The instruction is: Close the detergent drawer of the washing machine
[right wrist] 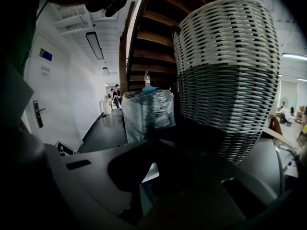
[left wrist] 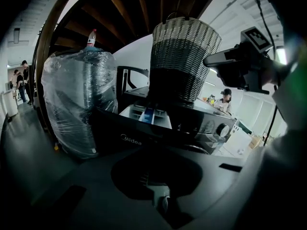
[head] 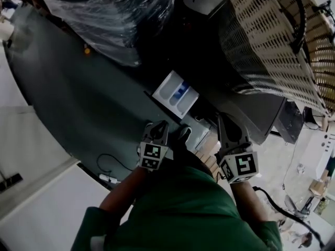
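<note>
The white detergent drawer (head: 176,93) with a blue insert stands pulled out of the dark washing machine (head: 209,135). In the left gripper view the drawer (left wrist: 146,114) shows above the machine's black front panel (left wrist: 144,135). My left gripper (head: 157,131) hovers just short of the drawer's front, a little below it in the head view, jaws together and holding nothing. My right gripper (head: 228,123) is raised to the right, beside the machine's top, also shut and holding nothing. In their own views the left gripper (left wrist: 156,152) and the right gripper (right wrist: 158,145) show dark jaws closed on nothing.
A tall woven basket (head: 272,46) stands on the machine's top, close above the drawer. A plastic-wrapped bundle (head: 115,14) sits left of the machine. A power strip with its cable (head: 107,178) lies on the dark floor. People stand far off (left wrist: 21,78).
</note>
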{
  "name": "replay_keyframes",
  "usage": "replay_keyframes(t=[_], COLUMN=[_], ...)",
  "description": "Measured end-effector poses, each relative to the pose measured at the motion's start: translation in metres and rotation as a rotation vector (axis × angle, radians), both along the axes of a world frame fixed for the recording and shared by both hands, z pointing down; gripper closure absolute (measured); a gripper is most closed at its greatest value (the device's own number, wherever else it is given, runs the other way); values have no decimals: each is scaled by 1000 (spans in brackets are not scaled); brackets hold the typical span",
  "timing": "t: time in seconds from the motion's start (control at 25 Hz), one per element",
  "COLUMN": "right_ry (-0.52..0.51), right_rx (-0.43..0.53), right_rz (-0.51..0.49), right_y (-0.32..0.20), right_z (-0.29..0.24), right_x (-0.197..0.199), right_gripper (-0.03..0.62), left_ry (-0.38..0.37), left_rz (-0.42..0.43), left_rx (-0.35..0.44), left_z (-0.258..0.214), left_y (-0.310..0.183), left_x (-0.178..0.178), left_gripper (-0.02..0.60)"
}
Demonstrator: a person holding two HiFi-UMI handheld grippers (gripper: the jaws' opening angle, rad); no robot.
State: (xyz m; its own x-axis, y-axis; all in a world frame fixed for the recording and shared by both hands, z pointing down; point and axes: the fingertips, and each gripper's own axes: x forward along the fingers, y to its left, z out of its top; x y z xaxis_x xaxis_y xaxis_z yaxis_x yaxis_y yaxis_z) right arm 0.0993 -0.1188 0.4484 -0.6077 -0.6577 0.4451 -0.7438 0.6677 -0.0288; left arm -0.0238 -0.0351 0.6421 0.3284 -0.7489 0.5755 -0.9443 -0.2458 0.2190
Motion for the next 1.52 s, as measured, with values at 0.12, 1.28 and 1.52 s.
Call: replay_keyframes(t=[0.12,1.28,1.52], right_ry=[19,43,64], right_rx=[-11,5,-30], right_rz=[-9,233,285], right_y=[-1,-1,2], right_z=[2,-5,-1], right_x=[1,33,42], right_gripper=[571,571,571], left_ry=[-7,0,10], left_rz=[-29,160,185], left_rx=[7,21,2], left_z=[5,10,10], left_y=[-8,-81,-95], left_x=[-5,15,21], left_gripper=[552,552,552])
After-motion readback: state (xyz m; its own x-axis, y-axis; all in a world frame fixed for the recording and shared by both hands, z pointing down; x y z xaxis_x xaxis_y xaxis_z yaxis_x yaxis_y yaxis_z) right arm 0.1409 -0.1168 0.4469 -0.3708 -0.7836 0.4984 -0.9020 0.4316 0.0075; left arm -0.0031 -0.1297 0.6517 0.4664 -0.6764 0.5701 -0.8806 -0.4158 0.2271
